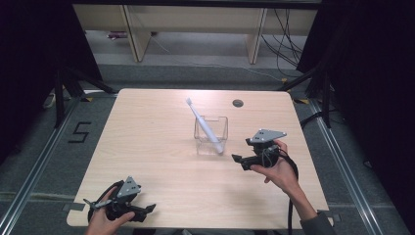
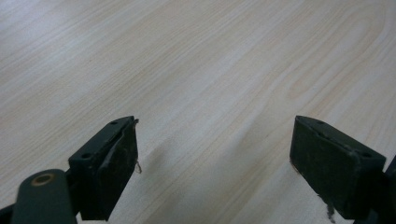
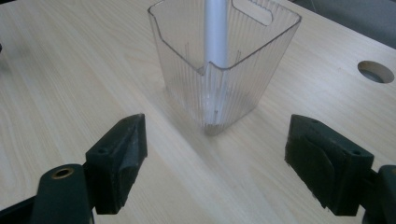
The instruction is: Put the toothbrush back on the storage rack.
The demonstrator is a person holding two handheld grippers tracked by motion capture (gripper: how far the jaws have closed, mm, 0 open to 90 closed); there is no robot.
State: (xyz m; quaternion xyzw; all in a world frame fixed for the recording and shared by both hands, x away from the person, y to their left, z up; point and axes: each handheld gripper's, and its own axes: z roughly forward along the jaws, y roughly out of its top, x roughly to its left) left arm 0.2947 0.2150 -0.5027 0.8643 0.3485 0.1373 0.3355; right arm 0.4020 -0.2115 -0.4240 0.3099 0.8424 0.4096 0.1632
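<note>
A clear ribbed plastic cup (image 1: 211,135) (image 3: 224,60) stands upright near the middle of the light wooden table (image 1: 161,161). A white toothbrush (image 1: 203,124) (image 3: 216,32) leans in it, head up and tilted toward the far left. My right gripper (image 1: 238,161) (image 3: 215,168) hovers open just right of the cup, jaws pointing at it with nothing between them. My left gripper (image 1: 149,209) (image 2: 215,163) stays open low over bare wood by the table's near left edge.
A round cable hole (image 1: 238,103) (image 3: 376,71) sits in the table behind the cup. Black stands and cables line the floor on both sides, and desk legs stand beyond the far edge.
</note>
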